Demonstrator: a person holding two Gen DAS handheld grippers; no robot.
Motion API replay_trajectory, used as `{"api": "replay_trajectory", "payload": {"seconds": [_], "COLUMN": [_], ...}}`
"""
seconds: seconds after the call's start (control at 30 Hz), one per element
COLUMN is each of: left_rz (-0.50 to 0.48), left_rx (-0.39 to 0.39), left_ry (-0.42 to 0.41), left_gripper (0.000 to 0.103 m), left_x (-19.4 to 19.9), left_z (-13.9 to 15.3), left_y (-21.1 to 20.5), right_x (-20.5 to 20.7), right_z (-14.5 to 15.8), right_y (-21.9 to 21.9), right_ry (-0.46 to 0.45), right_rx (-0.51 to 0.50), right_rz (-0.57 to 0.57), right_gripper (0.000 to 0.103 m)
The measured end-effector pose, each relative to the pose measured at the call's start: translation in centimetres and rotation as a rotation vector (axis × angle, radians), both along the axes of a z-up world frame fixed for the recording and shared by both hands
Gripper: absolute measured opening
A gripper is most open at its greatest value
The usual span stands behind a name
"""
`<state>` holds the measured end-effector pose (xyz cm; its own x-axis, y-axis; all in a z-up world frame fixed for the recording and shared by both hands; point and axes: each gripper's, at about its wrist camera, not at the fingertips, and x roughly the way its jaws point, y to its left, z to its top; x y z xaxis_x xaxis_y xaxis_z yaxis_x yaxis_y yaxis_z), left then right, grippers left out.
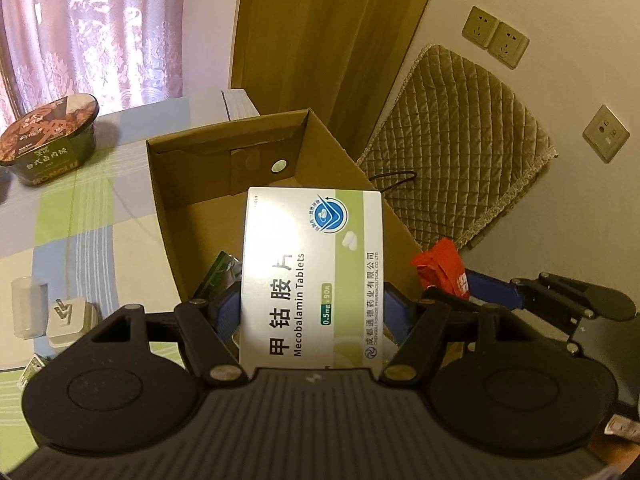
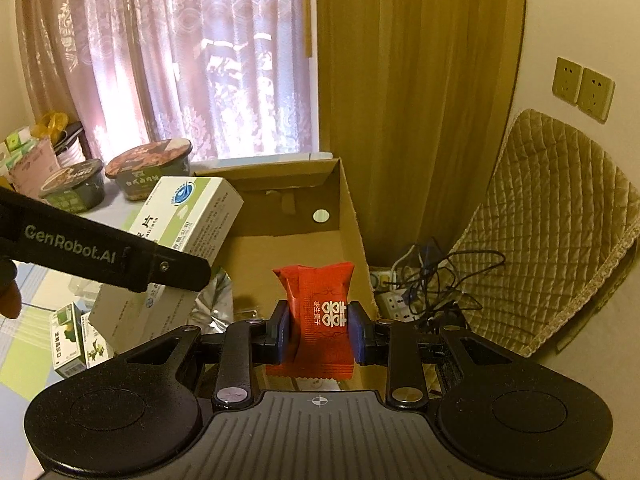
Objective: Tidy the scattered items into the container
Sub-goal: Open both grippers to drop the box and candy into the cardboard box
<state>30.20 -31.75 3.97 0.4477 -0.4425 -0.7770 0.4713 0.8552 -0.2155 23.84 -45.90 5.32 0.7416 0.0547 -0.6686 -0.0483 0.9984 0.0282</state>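
Delivery step: left tongs (image 1: pixel 312 312) clamped on tablet box (image 1: pixel 314 276), right tongs (image 2: pixel 319 328) clamped on red sachet (image 2: pixel 320 320), both held above open cardboard box (image 2: pixel 352 216) at desk's far edge; next, likely lower inside walls, release

Both grippers are matte black plastic — the left gripper (image 1: pixel 312 308) and the right gripper (image 2: pixel 319 330) each carry two round discs, a ribbed centre plate and silver pivot screws. Their fingers (image 2: pixel 281 332) wear blue pads. Seen side-on, the left one bears pale lettering — "GenRobot.AI".
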Motion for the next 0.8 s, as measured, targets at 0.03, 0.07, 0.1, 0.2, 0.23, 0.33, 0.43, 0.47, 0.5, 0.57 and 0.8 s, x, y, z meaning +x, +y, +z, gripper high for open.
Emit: {"api": "replay_trajectory", "payload": {"seconds": [0.03,0.07,0.1,0.2,0.23,0.33,0.43,0.47,0.5,0.57,0.8], "left_rz": [-0.001,0.002,0.008,0.009,0.008,0.013,0.011,0.01,0.01,0.01,0.028], "left_rx": [0.002,0.004,0.005,0.012,0.016,0.019,0.022,0.023,0.026,0.026,0.021], "left_ry": [0.001,-0.001,-0.003,-0.011,-0.012,-0.01,-0.012,-0.015,-0.018,-0.019,-0.024], "left_gripper": [0.067,0.069,0.076,0.076,0.076,0.076,0.076,0.076,0.076,0.076,0.076], "left_x": [0.1,0.1,0.1,0.2,0.2,0.3,0.3,0.3,0.2,0.2,0.4], "left_z": [-0.1,-0.2,-0.3,-0.5,-0.5,-0.6,-0.6,-0.5,-0.5,-0.5,-0.3], "left_y": [0.0,0.0,0.1,0.3,0.4,0.7,0.9,1.0,1.1,1.2,2.0], "right_x": [0.0,0.1,0.1,0.3,0.3,0.4,0.5,0.5,0.5,0.6,1.0], "right_z": [-0.1,-0.2,-0.2,-0.5,-0.6,-0.8,-0.9,-0.9,-0.9,-0.8,-0.4], "right_y": [0.0,0.0,0.0,0.0,0.0,0.3,0.6,0.7,0.8,0.8,1.1], "right_ry": [0.0,0.002,0.003,0.007,0.009,0.012,0.013,0.013,0.013,0.011,0.0], "right_rx": [-0.001,0.0,0.0,-0.001,-0.001,0.0,0.002,0.002,0.002,0.002,0.003], "right_rz": [0.0,0.001,0.001,0.005,0.007,0.011,0.018,0.02,0.021,0.023,0.032], "right_gripper": [0.033,0.033,0.033,0.033,0.033,0.033,0.033,0.033,0.033,0.033,0.033]}}
